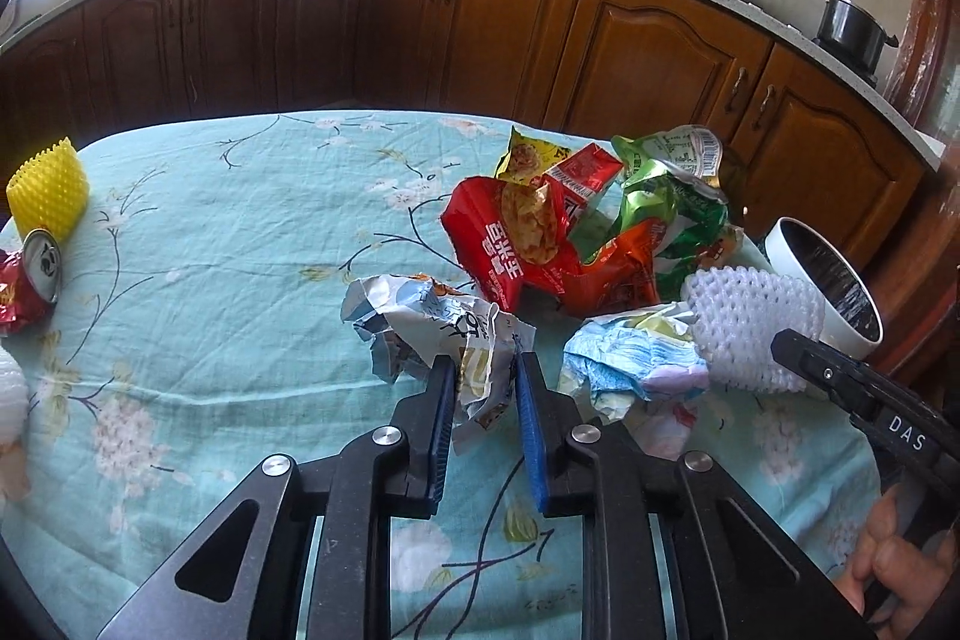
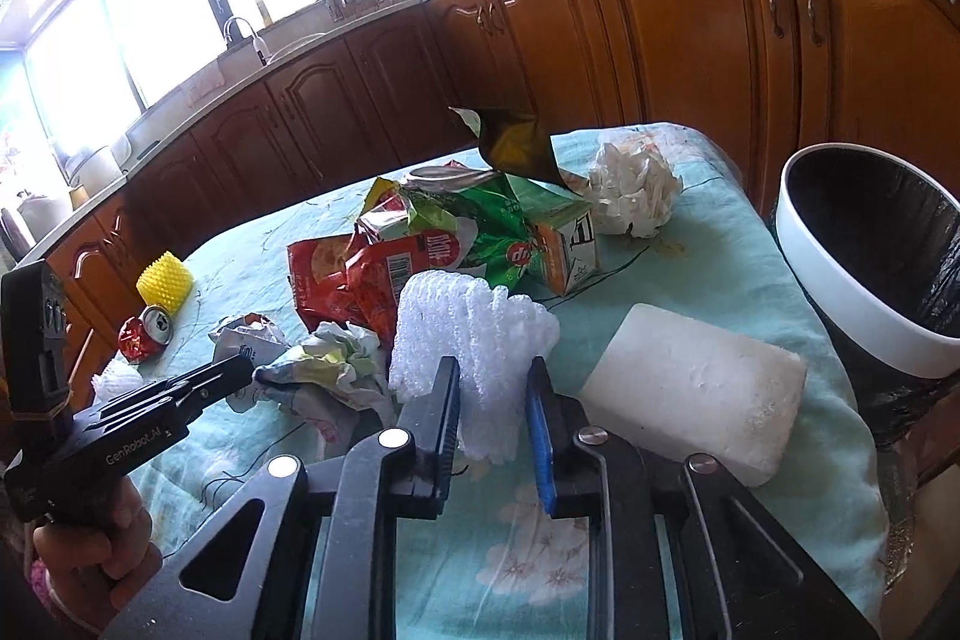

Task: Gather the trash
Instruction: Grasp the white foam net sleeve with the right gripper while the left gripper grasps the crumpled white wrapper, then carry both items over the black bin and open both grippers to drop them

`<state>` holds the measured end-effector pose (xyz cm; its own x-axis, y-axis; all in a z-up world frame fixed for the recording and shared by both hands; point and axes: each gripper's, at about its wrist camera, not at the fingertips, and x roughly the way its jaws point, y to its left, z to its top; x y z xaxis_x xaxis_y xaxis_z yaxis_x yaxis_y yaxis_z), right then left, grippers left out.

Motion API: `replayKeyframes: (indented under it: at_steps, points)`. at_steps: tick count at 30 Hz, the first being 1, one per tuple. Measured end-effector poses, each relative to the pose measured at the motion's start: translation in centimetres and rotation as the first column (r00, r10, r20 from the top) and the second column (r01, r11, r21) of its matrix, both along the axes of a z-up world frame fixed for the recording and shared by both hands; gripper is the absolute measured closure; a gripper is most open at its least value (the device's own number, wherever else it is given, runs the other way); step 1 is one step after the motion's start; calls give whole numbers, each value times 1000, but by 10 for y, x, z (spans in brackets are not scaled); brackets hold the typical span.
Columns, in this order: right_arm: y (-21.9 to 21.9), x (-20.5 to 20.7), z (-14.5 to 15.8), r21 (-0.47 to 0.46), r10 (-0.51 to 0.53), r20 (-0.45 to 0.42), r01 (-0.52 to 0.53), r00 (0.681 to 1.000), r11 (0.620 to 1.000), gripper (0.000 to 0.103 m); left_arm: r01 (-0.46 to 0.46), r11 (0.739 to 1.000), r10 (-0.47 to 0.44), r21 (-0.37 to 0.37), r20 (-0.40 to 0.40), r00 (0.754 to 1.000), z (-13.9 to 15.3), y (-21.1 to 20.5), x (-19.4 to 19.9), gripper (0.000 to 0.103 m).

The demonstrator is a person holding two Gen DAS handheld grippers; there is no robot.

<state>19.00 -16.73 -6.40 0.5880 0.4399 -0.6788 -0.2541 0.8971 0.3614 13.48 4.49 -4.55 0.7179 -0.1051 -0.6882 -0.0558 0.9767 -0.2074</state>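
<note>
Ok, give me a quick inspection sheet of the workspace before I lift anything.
Surface: table under teal floral cloth.
Job's things: crumpled paper wrapper, white foam net, white bin at the table's edge.
Clutter: snack bags, crushed red can, yellow foam net, white foam block.
Grippers: left gripper shut on wrapper; right gripper shut on white net.
Cables: nothing seen.
Surroundings: wooden kitchen cabinets.

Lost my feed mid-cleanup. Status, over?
Left gripper shut on crumpled wrapper. Right gripper shut on white foam net. Bin at table's right edge; foam block lies beside it.
</note>
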Motion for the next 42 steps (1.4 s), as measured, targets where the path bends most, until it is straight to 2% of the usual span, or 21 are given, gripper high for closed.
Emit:
replayKeyframes:
  at_steps: [7,17,30,42]
  points:
    - [-14,-9,22,28,-19,48,18,999,999,82,27,1000,-27,-1,70,997,28,-12,-19,84]
    - [-61,-14,32,35,-111,70,109,991,993,82,150,989,-148,-5,132,980,57,-53,-19,84]
    - [-146,-18,34,12,-267,59,267,962,964,82,340,940,-340,13,117,933,53,-128,10,84]
    - [-201,-11,29,-33,-360,47,361,932,932,81,460,888,-460,23,81,884,41,-183,70,84]
